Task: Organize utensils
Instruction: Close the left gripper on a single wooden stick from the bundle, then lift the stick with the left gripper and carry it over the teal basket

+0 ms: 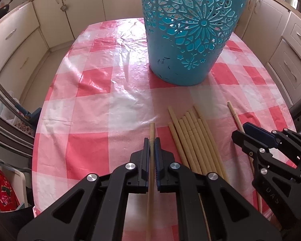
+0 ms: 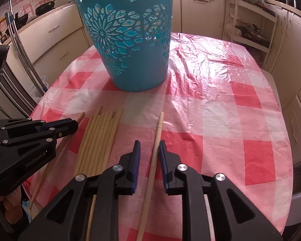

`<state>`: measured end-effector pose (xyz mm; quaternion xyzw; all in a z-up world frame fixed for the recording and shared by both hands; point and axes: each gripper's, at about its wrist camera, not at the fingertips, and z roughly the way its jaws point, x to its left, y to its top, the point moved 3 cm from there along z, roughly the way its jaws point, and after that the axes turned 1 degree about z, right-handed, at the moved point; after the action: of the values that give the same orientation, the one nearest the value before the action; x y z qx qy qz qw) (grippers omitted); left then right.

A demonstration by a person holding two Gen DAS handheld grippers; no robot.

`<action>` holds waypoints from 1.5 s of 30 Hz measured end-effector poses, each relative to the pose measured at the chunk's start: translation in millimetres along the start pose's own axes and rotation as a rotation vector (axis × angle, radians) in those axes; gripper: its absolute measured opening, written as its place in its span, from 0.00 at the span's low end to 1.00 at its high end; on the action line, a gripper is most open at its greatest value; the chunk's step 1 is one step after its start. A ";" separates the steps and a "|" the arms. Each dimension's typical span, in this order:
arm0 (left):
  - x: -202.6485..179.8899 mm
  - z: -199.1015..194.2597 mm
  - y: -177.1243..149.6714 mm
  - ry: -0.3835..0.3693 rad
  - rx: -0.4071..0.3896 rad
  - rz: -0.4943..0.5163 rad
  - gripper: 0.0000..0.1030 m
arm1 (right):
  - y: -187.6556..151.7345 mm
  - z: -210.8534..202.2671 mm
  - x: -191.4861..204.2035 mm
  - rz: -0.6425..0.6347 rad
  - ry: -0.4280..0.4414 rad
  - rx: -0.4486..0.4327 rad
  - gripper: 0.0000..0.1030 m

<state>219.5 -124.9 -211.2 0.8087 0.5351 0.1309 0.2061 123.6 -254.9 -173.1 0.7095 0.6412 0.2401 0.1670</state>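
Note:
A teal cut-out basket (image 1: pixel 190 32) stands upright on the red-and-white checked tablecloth (image 1: pixel 110 100); it also shows in the right wrist view (image 2: pixel 130 40). Several pale wooden chopsticks (image 1: pixel 192 138) lie in a bundle in front of it, also in the right wrist view (image 2: pixel 99 140). My left gripper (image 1: pixel 151 142) is shut on a single chopstick (image 1: pixel 152 128). My right gripper (image 2: pixel 149 146) is open, its jaws either side of another single chopstick (image 2: pixel 156 142) lying on the cloth. The right gripper also shows in the left wrist view (image 1: pixel 240 132), the left gripper in the right wrist view (image 2: pixel 74 124).
Cream kitchen cabinets (image 1: pixel 20 40) ring the table. A chair back (image 2: pixel 20 46) stands at the table's left edge. A shelf cart (image 2: pixel 250 30) is at the back right. Bare cloth spreads to the right of the basket (image 2: pixel 220 90).

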 end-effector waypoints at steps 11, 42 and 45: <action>9.2 -5.3 -2.2 -0.055 -0.013 -0.065 0.04 | -0.5 0.8 0.7 -0.039 -0.038 -0.011 0.08; 72.9 -207.6 44.1 -0.293 -0.454 -0.220 0.04 | -2.2 -0.1 2.2 -0.039 -0.048 -0.028 0.07; 71.2 -220.8 54.0 -0.309 -0.495 -0.224 0.04 | -1.8 -0.1 1.7 -0.033 -0.045 -0.028 0.07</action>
<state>195.8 -35.3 8.2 0.6802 0.5350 0.1092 0.4890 122.2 -253.0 -173.9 0.7018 0.6453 0.2302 0.1950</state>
